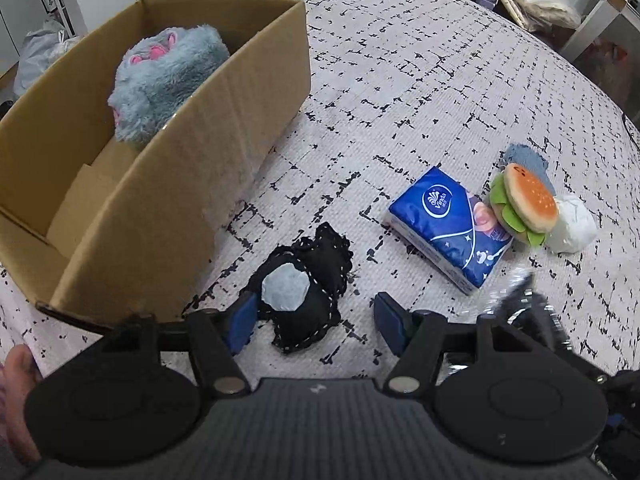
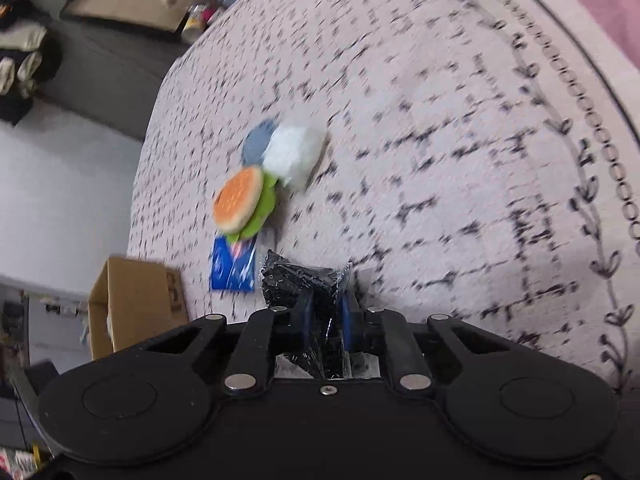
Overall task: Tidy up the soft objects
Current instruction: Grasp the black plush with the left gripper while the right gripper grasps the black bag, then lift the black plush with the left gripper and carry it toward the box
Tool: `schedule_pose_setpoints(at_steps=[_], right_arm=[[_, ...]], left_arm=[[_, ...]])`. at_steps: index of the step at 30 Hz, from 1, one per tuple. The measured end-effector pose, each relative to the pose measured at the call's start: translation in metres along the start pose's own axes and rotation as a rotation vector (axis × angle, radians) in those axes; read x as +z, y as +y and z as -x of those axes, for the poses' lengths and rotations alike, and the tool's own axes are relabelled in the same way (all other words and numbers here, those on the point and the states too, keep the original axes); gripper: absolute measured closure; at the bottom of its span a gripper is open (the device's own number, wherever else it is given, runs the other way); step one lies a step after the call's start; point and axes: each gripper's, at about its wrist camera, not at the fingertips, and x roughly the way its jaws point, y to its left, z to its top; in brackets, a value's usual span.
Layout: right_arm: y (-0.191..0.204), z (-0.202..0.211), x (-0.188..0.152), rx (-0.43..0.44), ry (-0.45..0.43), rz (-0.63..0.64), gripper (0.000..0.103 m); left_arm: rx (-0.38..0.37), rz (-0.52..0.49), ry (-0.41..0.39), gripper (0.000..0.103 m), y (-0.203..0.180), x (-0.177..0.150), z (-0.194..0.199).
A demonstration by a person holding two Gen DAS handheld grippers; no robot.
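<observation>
left wrist view: the left gripper (image 1: 316, 316) hangs low over the bedspread (image 1: 420, 92) with its jaws spread wide, and the black felt pouch (image 1: 304, 288) with its pale grey patch lies between the blue pads (image 1: 242, 322), the left pad touching its edge, the right one apart. nothing is gripped yet. the pouch looks light and floppy, so a pinch across its stuffed middle, under the patch, seems the surest hold; its thin stitched rim would likely fold away. just left stands the cardboard box (image 1: 248, 92), open-topped, with a fluffy blue plush (image 1: 168, 80) already inside. further right lie a blue tissue pack (image 1: 448, 228), a burger plush (image 1: 524, 204) leaning on it, a white soft lump (image 1: 572, 220) and a grey-blue cloth (image 1: 528, 160) behind. the tissue pack should squash but keep its block shape; its film may be slippery.

right wrist view: much blurred. the right gripper (image 2: 326, 312) is closed narrow on a crinkly black-speckled bag (image 2: 300, 280), which sticks out ahead of the pads; it looks light and limp, and the film could slide. beyond it the same soft things sit in a cluster, the box at the bed's near-left edge. the bedspread is quilted, pale with black dashes, soft enough to give under a press. cluttered furniture lines the far room.
</observation>
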Motion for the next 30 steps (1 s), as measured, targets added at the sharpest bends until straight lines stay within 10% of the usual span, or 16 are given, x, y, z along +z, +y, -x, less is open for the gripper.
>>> schedule_pose_setpoints(at_steps=[6, 9, 11, 30], right_arm=[[-0.002, -0.003, 0.002, -0.004, 0.004, -0.005, 0.077], [-0.002, -0.005, 0.003, 0.021, 0.013, -0.031, 0.033], [-0.001, -0.005, 0.003, 0.039, 0.010, -0.031, 0.024], [0.032, -0.027, -0.004, -0.044, -0.031, 0.148, 0.014]], left_arm=[[-0.023, 0.059, -0.001, 0.069, 0.011, 0.002, -0.002], [-0.031, 0.077, -0.003, 0.075, 0.015, 0.002, -0.001], [-0.036, 0.079, -0.009, 0.077, 0.015, 0.002, 0.000], [-0.195, 0.124, 0.017, 0.079, 0.015, 0.001, 0.003]])
